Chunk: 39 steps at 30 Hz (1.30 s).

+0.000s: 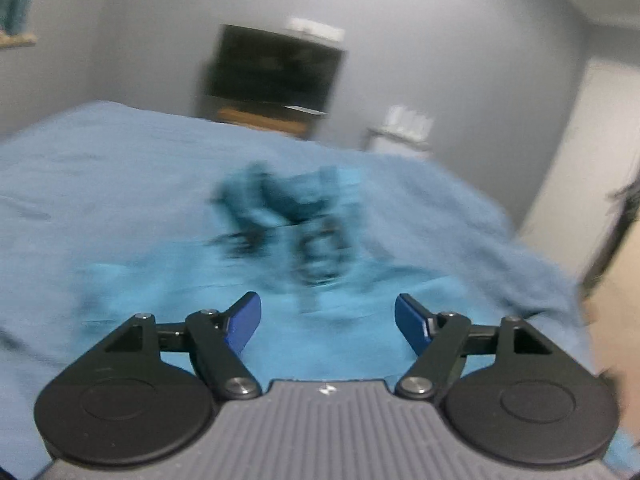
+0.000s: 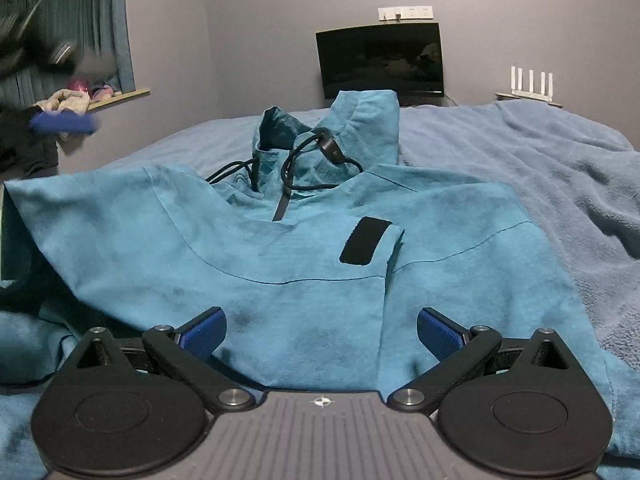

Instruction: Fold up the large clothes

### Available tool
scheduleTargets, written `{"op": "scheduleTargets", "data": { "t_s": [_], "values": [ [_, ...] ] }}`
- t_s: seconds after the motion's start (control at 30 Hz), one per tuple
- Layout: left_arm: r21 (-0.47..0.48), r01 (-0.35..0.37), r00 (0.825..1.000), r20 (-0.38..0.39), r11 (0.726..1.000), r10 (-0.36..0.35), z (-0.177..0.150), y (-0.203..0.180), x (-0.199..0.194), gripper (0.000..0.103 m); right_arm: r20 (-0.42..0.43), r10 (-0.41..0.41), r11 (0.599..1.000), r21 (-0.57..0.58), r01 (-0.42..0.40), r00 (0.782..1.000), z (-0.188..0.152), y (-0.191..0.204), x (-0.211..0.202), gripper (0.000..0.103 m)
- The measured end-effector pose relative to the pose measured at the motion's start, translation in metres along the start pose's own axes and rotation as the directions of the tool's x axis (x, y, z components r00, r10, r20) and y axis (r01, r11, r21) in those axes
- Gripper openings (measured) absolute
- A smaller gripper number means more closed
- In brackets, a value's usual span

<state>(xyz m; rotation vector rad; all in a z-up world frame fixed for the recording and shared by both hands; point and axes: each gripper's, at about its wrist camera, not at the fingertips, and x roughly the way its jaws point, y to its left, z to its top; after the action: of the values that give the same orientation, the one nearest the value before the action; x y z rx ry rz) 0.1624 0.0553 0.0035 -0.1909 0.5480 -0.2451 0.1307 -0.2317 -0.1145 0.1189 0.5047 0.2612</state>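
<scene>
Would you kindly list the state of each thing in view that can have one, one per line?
Left gripper: open, nothing between its fingers.
Right gripper: open, over the jacket's lower part, gripping nothing.
Teal jacket: spread flat on the bed, not yet folded, collar standing up.
Black drawcord: loose, looped at the collar.
Black chest patch: lying flat.
Blue blanket: rumpled.
Screen: dark.
Curtain: drawn.

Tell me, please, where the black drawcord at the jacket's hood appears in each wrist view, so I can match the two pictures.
Left wrist view: the black drawcord is a blurred dark tangle at centre frame, above the open left tongs.
Right wrist view: it loops sharply at upper centre, at the teal jacket collar, beyond the open right tongs.
Shared landmark: the dark monitor against the far wall.
</scene>
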Motion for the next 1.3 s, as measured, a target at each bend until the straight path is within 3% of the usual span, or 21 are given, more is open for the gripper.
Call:
{"op": "scheduleTargets", "data": {
  "t_s": [0.07, 0.17, 0.3, 0.37, 0.43, 0.5, 0.57, 0.63, 0.73, 0.83, 0.97, 1.03, 1.1, 1.2, 1.3],
  "values": [
    [0.008, -0.099, 0.995, -0.008, 0.995, 0.099, -0.01, 0.028, -0.013, 0.073, -0.007, 0.021, 0.999, 0.051, -0.02, 1.0, 0.001, -0.007, 0.0, 0.1],
    [-0.029, -0.182, 0.983, -0.016, 0.983, 0.182, -0.028, 0.067, -0.028, 0.073, -0.033, 0.006, 0.991, 0.137, -0.002, 0.999, 0.001, -0.018, 0.004, 0.093],
    [-0.083, -0.197, 0.98, -0.035, 0.977, 0.195, -0.051, 0.099, -0.036, 0.075, -0.074, 0.011, 0.965, 0.263, 0.009, 0.997, -0.001, -0.035, 0.013, 0.078],
    [-0.063, -0.202, 0.979, -0.045, 0.977, 0.199, -0.062, 0.103, -0.03, 0.075, -0.086, 0.025, 0.958, 0.285, 0.001, 0.996, -0.003, -0.037, 0.018, 0.068],
    [-0.03, -0.187, 0.981, -0.056, 0.982, 0.185, -0.07, 0.101, -0.022, 0.075, -0.094, 0.037, 0.958, 0.286, -0.008, 0.995, -0.004, -0.035, 0.021, 0.064],
    [-0.002, -0.177, 0.981, -0.083, 0.984, 0.176, -0.076, 0.1, -0.015, 0.075, -0.103, 0.054, 0.961, 0.277, -0.023, 0.993, -0.005, -0.032, 0.026, 0.05],
    [0.004, -0.18, 0.978, -0.106, 0.984, 0.18, -0.079, 0.103, -0.008, 0.075, -0.107, 0.048, 0.965, 0.262, -0.019, 0.993, -0.003, -0.029, 0.027, 0.02],
    [-0.007, -0.172, 0.979, -0.11, 0.985, 0.17, -0.081, 0.106, -0.004, 0.075, -0.069, 0.037, 0.964, 0.265, -0.018, 0.997, 0.001, -0.03, 0.021, 0.005],
    [0.006, -0.127, 0.987, -0.098, 0.992, 0.127, -0.08, 0.103, -0.01, 0.08, 0.026, -0.065, 0.967, 0.247, 0.057, 0.998, 0.018, -0.032, 0.001, 0.003],
    [0.06, -0.061, 0.992, -0.105, 0.996, 0.067, -0.082, 0.093, -0.011, 0.089, 0.11, -0.238, 0.96, 0.18, 0.216, 0.965, 0.036, -0.036, -0.016, 0.002],
    [0.131, -0.001, 0.992, -0.124, 0.991, 0.017, -0.083, 0.078, -0.009, 0.09, 0.04, -0.378, 0.914, 0.178, 0.366, 0.925, 0.035, -0.055, -0.009, 0.003],
    [0.136, 0.008, 0.994, -0.112, 0.991, 0.008, -0.081, 0.073, -0.008, 0.09, -0.033, -0.379, 0.905, 0.194, 0.378, 0.925, 0.028, -0.065, 0.004, 0.003],
    [0.115, 0.011, 0.995, -0.098, 0.993, 0.0, -0.073, 0.073, -0.008, 0.09, -0.037, -0.378, 0.905, 0.197, 0.377, 0.925, 0.026, -0.066, 0.006, 0.003],
    [0.021, 0.053, 0.996, -0.075, 0.998, -0.051, -0.056, 0.077, -0.011, 0.09, 0.007, -0.385, 0.912, 0.155, 0.379, 0.923, 0.035, -0.061, 0.008, 0.003],
    [-0.09, 0.149, 0.989, -0.001, 0.985, -0.15, -0.04, 0.084, -0.024, 0.09, 0.094, -0.379, 0.923, 0.112, 0.369, 0.92, 0.046, -0.056, 0.0, 0.003]
  ]
}}
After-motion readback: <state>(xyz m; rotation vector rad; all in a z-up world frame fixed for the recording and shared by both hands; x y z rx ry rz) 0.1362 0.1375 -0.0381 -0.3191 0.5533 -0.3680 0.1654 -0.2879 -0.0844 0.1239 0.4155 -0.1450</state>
